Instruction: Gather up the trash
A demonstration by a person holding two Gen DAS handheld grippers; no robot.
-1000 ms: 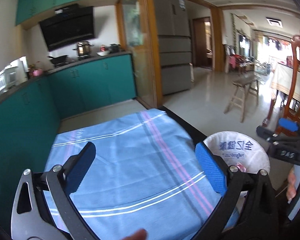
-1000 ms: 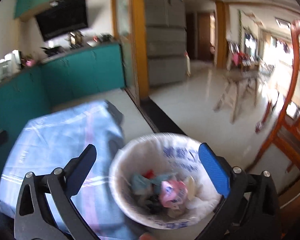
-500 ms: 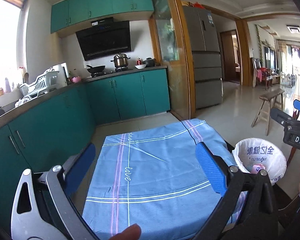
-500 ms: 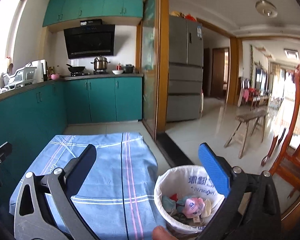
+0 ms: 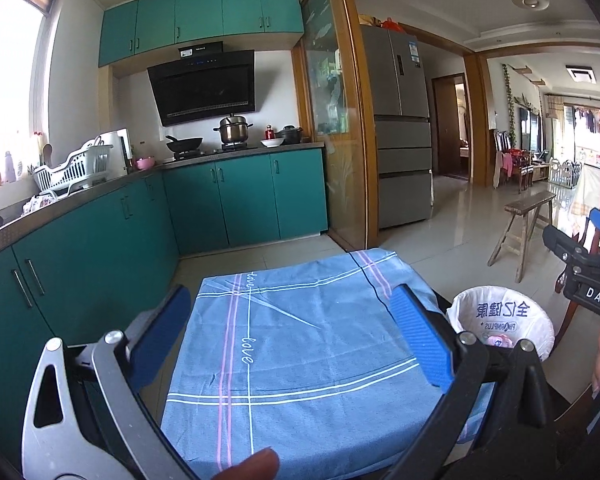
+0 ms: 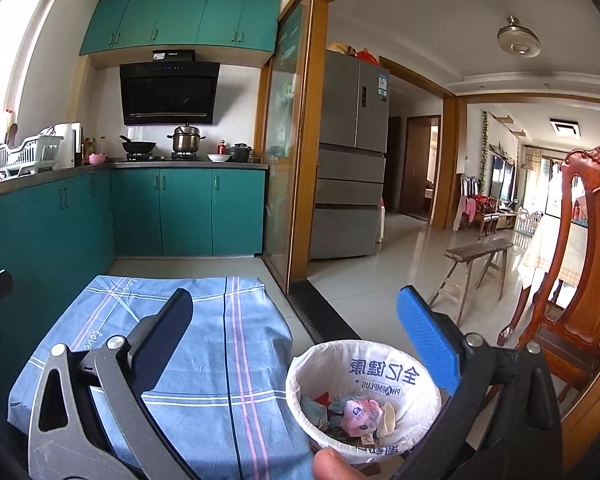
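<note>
A trash bin lined with a white printed bag [image 6: 364, 376] stands on the floor right of a table under a blue striped cloth [image 6: 204, 360]. Inside it lie crumpled wrappers [image 6: 356, 412], pink, teal and cream. My right gripper [image 6: 296, 332] is open above the gap between table and bin, holding nothing. My left gripper [image 5: 292, 332] is open over the bare cloth [image 5: 300, 352], also holding nothing. In the left wrist view the bin [image 5: 500, 320] shows at the right, with the right gripper's body [image 5: 580, 272] above it.
Teal kitchen cabinets [image 5: 100, 248] run along the left and back. A wooden chair [image 6: 580, 264] stands close on the right, a wooden stool [image 6: 476, 268] beyond it. A sliding glass door frame [image 6: 300, 184] and a grey fridge [image 6: 352, 160] stand ahead.
Both grippers have tilted up and pulled back from the bin and table, so more of the kitchen shows. Both stay open and hold nothing.
</note>
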